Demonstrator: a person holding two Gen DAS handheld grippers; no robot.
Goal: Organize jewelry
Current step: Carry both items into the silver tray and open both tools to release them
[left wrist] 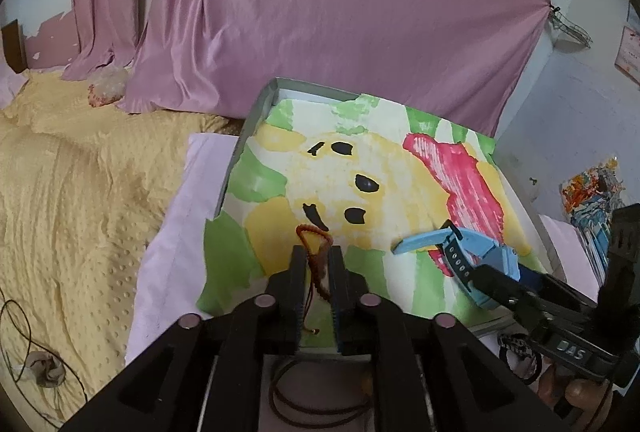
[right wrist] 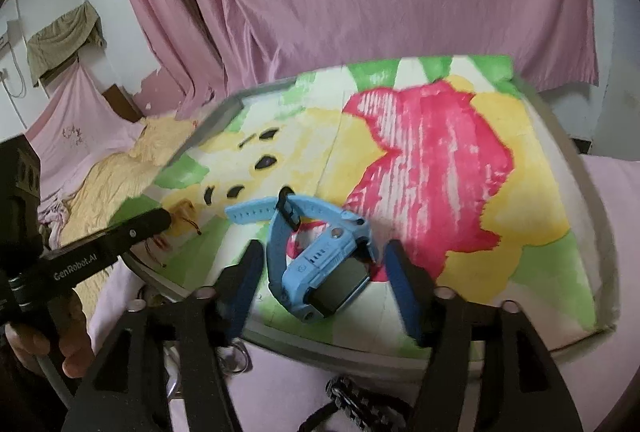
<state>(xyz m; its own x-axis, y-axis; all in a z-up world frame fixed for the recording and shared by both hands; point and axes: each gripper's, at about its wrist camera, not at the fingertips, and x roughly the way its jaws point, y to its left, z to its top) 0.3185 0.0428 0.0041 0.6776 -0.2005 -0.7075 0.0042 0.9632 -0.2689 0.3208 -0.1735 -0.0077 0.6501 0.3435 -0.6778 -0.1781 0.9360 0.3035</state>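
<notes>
Watch (right wrist: pixel 320 264) is lying loose between our right gripper's (right wrist: pixel 322 252) wide jaws near the tray's (right wrist: pixel 224 108) front edge; our left gripper (left wrist: pixel 318 256) is pinching the string bracelet (left wrist: pixel 316 240), which may slip.

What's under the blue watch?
The blue watch lies on painted paper lining a grey tray. The tray floor beneath is covered, so unseen.

Black grippers, blue jaw pads, "GenRobot.AI" lettering.

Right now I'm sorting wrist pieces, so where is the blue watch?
The blue watch lies on the painted sheet in the tray, near its front edge, between the open fingers of the right gripper, right of the braided cord.
</notes>
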